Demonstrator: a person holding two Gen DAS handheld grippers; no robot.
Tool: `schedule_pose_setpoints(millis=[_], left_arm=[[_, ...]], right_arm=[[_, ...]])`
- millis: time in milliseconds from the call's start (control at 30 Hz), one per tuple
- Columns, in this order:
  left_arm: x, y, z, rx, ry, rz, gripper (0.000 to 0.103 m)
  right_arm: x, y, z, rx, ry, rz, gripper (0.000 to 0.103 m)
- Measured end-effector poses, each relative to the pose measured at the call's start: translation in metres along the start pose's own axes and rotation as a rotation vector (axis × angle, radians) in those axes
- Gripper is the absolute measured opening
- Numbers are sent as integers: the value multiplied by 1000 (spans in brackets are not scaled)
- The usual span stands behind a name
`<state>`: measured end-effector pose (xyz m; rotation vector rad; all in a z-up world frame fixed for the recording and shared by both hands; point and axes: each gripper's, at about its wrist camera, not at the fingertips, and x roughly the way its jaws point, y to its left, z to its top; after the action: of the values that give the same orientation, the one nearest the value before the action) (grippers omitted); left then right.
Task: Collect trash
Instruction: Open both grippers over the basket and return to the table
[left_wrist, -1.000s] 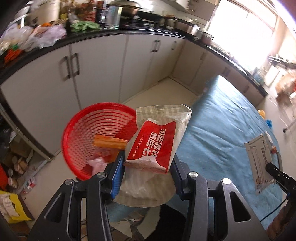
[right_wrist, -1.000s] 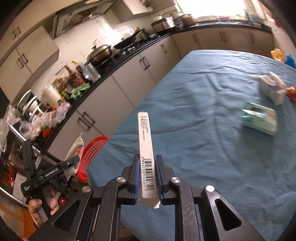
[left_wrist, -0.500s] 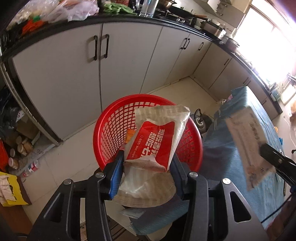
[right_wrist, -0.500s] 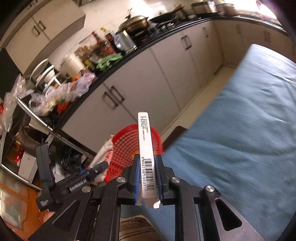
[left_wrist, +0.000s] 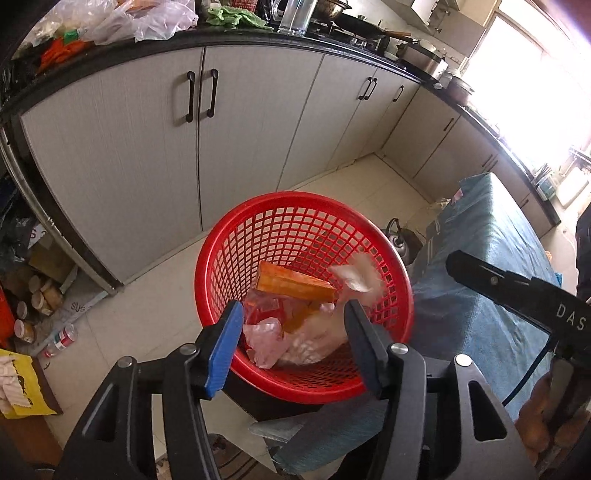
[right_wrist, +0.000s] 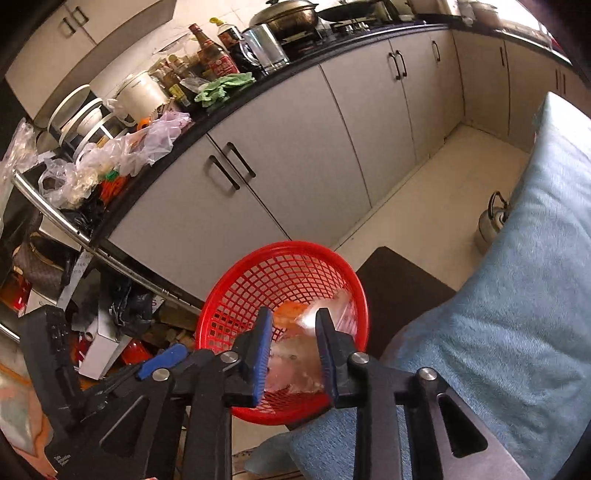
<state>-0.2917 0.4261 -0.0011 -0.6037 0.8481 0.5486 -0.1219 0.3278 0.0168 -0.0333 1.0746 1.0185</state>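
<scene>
Hovering over the red basket (left_wrist: 236, 247) on the floor, just beside the table (left_wrist: 480, 266) with the blue cloth. Holding nothing in the left gripper (left_wrist: 293, 310): jaws about half wide and opening, with only the basket showing through the gap. Holding nothing in the right gripper (right_wrist: 293, 314) either: jaws narrow but opening, nothing pinched, just trash far below between them. Lying inside the basket already: an orange box (left_wrist: 295, 284), a pink plastic bag (left_wrist: 266, 336) and a pale packet (left_wrist: 317, 339). Tumbling near the far wall, a white blurry piece (left_wrist: 354, 275), too smeared to name. Probably all very light stuff, easy to lift and easy to blow or bounce away. Likely stiff enough, the orange box, to pinch across its thin sides without crushing. Best to grab the long flat faces, near the middle, so no tipping. Soft and crinkly, the pink bag and the packet, and maybe a bit slippery. Better to pinch a thick bunched fold there, not one thin edge. No need for a hard squeeze on any of it. For more trash on the table, better to look for a corner or edge sticking up and bite there.
</scene>
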Motion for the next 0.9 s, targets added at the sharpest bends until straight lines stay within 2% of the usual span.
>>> schedule_pose_setpoints(millis=[167, 300, 633, 733, 900], left_arm=[[-1, -6, -2, 15, 5, 9, 59], [-5, -16, -4, 51, -9, 48, 68], [-21, -55, -16, 182, -81, 139, 88], [-27, -74, -24, 244, -106, 144, 92], [-33, -101, -37, 306, -112, 107, 94]], right_arm=[[-14, -14, -8, 27, -13, -12, 36], [-31, -25, -16, 42, -40, -29, 42], [-72, -54, -41, 85, -91, -81, 45], [-85, -65, -48, 108, -109, -90, 47], [-106, -82, -59, 139, -142, -102, 49]])
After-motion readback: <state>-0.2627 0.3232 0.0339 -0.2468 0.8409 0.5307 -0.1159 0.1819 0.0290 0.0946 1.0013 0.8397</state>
